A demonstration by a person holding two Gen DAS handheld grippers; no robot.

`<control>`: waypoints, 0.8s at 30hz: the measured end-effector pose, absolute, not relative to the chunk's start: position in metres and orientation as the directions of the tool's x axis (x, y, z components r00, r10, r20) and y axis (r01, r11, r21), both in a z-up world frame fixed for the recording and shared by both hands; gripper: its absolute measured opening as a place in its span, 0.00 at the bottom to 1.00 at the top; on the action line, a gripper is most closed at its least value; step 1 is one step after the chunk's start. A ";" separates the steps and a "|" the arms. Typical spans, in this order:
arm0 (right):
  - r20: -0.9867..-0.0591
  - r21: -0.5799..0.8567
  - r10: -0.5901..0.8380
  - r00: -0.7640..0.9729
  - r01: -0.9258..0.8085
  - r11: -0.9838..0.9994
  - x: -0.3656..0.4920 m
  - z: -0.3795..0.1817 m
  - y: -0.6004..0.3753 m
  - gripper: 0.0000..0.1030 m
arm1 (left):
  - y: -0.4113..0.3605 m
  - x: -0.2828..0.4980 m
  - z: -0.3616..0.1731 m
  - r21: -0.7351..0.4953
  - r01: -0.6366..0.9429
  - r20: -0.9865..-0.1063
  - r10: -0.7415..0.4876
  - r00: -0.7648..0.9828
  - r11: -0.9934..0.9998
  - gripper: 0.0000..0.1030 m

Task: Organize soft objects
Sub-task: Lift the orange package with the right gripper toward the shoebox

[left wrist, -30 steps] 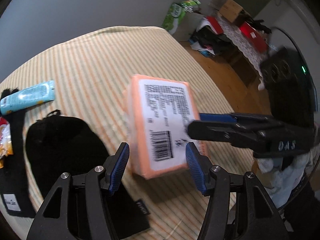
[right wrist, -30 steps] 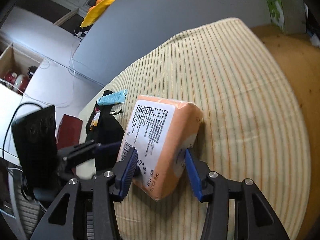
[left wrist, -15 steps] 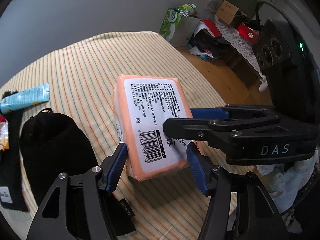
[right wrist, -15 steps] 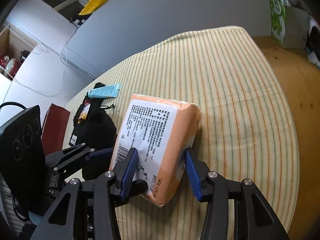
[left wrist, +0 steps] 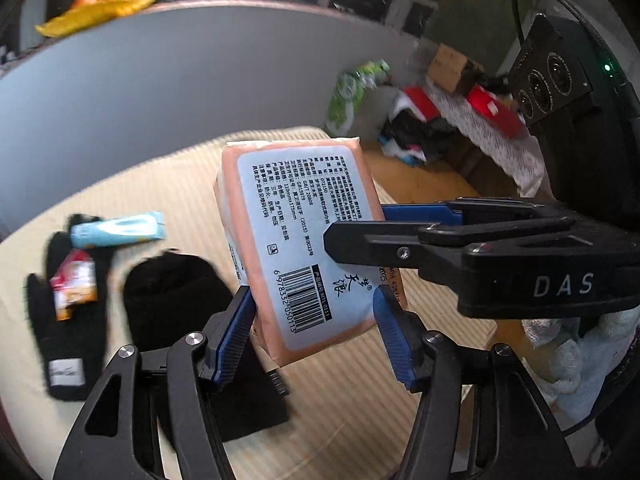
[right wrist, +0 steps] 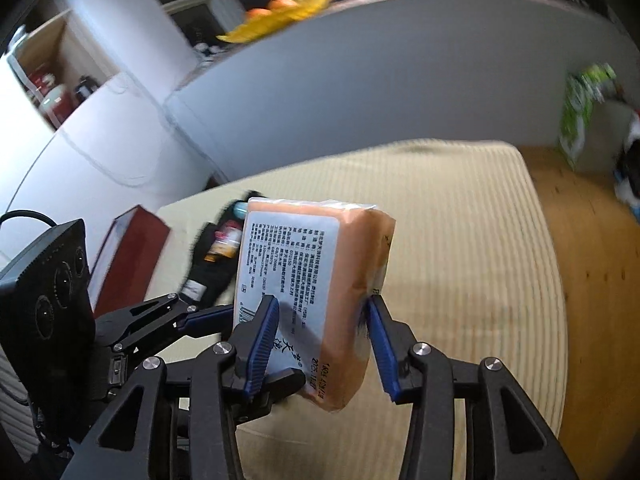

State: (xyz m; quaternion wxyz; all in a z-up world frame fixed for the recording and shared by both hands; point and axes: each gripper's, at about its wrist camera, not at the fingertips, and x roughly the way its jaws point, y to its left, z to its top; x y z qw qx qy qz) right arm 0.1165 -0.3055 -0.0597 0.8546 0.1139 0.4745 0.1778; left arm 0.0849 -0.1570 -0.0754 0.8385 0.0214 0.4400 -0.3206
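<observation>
An orange tissue pack (left wrist: 300, 240) with a white printed label is held in the air above the striped bed cover (left wrist: 192, 184). My left gripper (left wrist: 316, 336) is shut on its lower end. My right gripper (right wrist: 320, 344) is shut on the same pack (right wrist: 316, 280), crossing in from the right in the left wrist view (left wrist: 440, 232). On the bed lie a black pouch (left wrist: 180, 292), a black glove (left wrist: 60, 320), a light blue tube (left wrist: 120, 230) and a small red snack packet (left wrist: 74, 284).
A grey headboard (left wrist: 160, 100) stands behind the bed. A red-brown box (right wrist: 128, 256) sits by the bed's left side. A wooden floor (right wrist: 592, 260) with a green-white pack (right wrist: 580, 116) and clutter (left wrist: 460, 128) lies to the right.
Both grippers have lifted the tissue pack off the bed and tipped it more upright. The views now look higher, showing the headboard and room.
</observation>
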 end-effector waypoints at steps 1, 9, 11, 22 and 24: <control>-0.766 0.361 0.418 0.489 -0.212 0.908 0.117 -0.054 -0.297 0.40 | -0.149 0.083 -0.071 -0.246 0.548 -0.746 -0.517 0.420 0.800 0.58; -0.720 0.334 0.505 0.477 -0.400 0.854 0.131 -0.007 -0.190 0.40 | -0.050 0.072 -0.032 -0.220 0.429 -0.704 -0.447 0.552 0.876 0.58; -0.710 0.328 0.530 0.463 -0.448 0.831 0.135 0.001 -0.158 0.40 | -0.018 0.068 -0.025 -0.219 0.387 -0.696 -0.422 0.582 0.896 0.58; -0.703 0.287 0.637 0.316 -0.693 0.661 0.143 0.015 0.050 0.40 | 0.149 0.040 -0.018 -0.248 0.098 -0.671 -0.244 0.701 0.964 0.58; -0.706 0.288 0.647 0.287 -0.719 0.632 0.141 0.012 0.076 0.40 | 0.176 0.033 -0.022 -0.250 0.047 -0.673 -0.208 0.710 0.967 0.58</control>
